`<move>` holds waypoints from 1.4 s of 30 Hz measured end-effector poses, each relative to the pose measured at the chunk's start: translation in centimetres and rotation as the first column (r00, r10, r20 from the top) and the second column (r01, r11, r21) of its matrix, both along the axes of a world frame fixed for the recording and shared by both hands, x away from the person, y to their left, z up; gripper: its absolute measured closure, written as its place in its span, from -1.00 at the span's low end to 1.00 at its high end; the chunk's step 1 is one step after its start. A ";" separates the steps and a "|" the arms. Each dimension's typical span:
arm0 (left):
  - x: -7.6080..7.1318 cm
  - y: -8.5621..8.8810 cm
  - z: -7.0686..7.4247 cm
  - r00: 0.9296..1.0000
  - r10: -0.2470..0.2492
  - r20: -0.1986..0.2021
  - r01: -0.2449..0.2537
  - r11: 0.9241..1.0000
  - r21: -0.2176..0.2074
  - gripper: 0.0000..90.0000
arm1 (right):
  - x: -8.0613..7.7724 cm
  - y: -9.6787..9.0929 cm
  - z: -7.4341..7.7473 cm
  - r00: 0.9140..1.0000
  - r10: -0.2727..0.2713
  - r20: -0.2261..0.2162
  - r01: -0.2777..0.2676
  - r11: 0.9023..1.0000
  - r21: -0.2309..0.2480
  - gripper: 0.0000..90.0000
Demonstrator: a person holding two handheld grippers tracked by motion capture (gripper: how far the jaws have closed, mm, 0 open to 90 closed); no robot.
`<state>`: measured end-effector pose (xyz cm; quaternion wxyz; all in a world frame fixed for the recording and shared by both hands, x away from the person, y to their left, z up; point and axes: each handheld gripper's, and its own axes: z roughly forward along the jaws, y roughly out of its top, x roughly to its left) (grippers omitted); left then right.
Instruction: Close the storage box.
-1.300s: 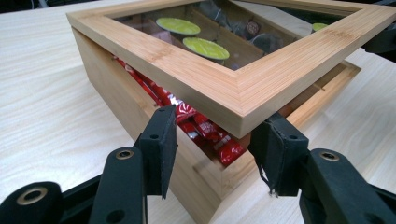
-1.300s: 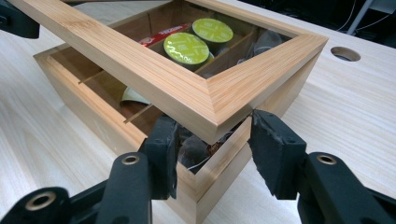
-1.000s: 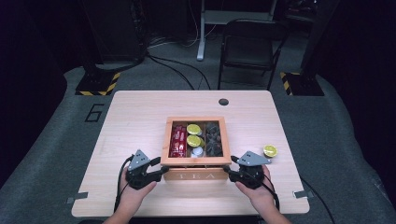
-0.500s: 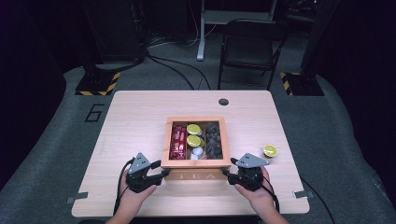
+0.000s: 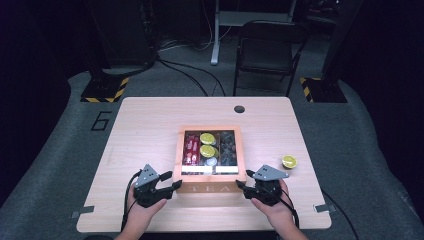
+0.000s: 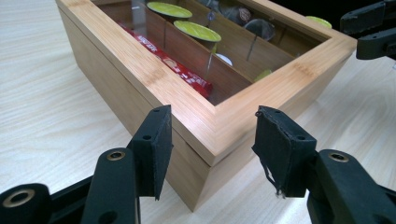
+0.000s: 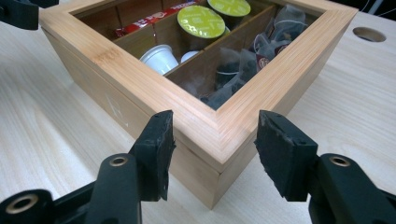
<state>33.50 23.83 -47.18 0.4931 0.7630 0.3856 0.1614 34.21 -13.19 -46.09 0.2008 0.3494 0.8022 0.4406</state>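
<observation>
**Both grippers loosened at the near corners of the tea box**

While the wooden tea box (image 5: 210, 155) sits closed at the middle of the table (image 5: 150, 125), its front face lettered TEA turned to the near edge, the left gripper (image 5: 172, 182) stands at its near left corner and the right gripper (image 5: 243, 181) at its near right corner. In each gripper view that corner points straight into the gap between the two black jaws. The jaws of both grippers have just been opening; they now stand part open, astride the corner, pads clear of the wood and holding nothing. The box's front runs left to right between the hands, so each hand is equally close to its own end. Through the glass lid show green-topped capsules (image 7: 201, 21), red sachets (image 6: 182, 74) and dark tea bags (image 7: 238, 60). A lime half (image 5: 289, 161) lies on the table to the right, apart from the box.
</observation>
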 end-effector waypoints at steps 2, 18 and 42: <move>0.1 0.1 -0.2 1.000 -0.005 -0.014 0.005 1.000 0.006 0.00 | 0.0 0.0 -0.1 1.000 -0.001 -0.008 0.001 1.000 -0.008 0.01; 0.6 0.9 0.5 1.000 0.007 -0.005 -0.007 1.000 -0.017 -0.12 | 0.2 -0.4 0.4 1.000 -0.011 -0.002 0.011 1.000 0.025 -0.14; 2.0 3.3 0.1 0.996 0.069 -0.063 -0.072 0.997 -0.038 -0.15 | 1.8 -4.4 -0.1 0.990 -0.138 -0.020 0.139 0.990 0.040 -0.15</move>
